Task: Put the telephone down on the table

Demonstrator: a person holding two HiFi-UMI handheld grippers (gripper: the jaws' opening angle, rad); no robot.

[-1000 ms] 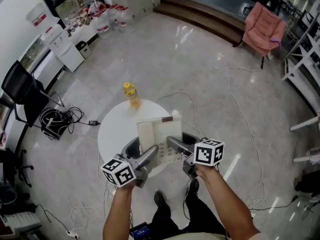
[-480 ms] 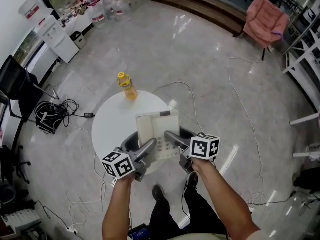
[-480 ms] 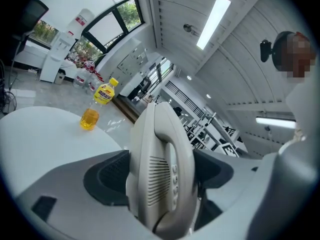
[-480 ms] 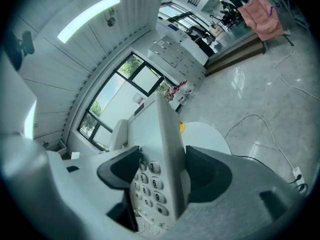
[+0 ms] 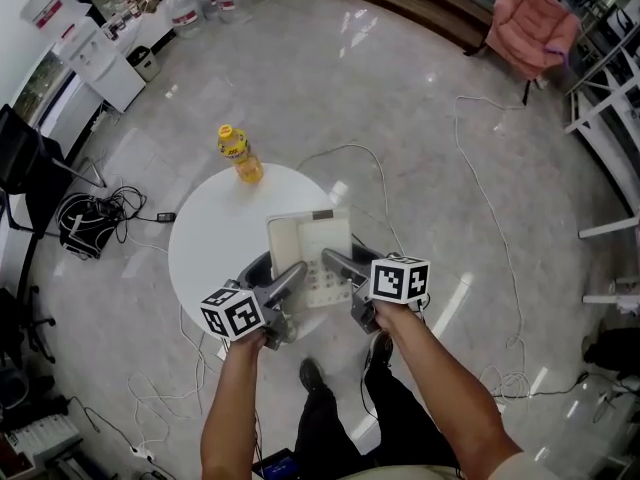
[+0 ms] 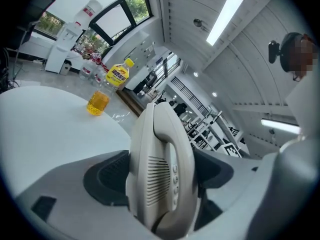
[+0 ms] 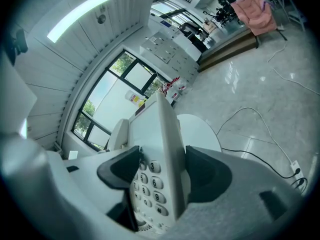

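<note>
The telephone is held at once by both grippers over the near right part of the round white table. The left gripper is clenched on the side carrying the handset, and the right gripper is clamped on the side bearing the keypad. Whether the base touches the tabletop cannot be told from any view.

The casing is judged to be stiff moulded plastic, fairly light, with a smooth skin that could slide between the pads if the squeeze were eased unevenly. The handset appears only to rest in its cradle, so it is likely to drop out should the body be tipped far. The 2 opposed holds on the left and right edges are judged sound, since the body is kept level by them and the handset is pinned under 1 jaw. A hard knock on landing is best avoided, as the plastic could crack.

The tabletop looks flat, hard and glossy, with open space under the telephone. A bottle of yellow drink stands at the far left edge, well apart. Around the table a polished pale floor is seen, with cables to the left and a pink chair at the far right.
</note>
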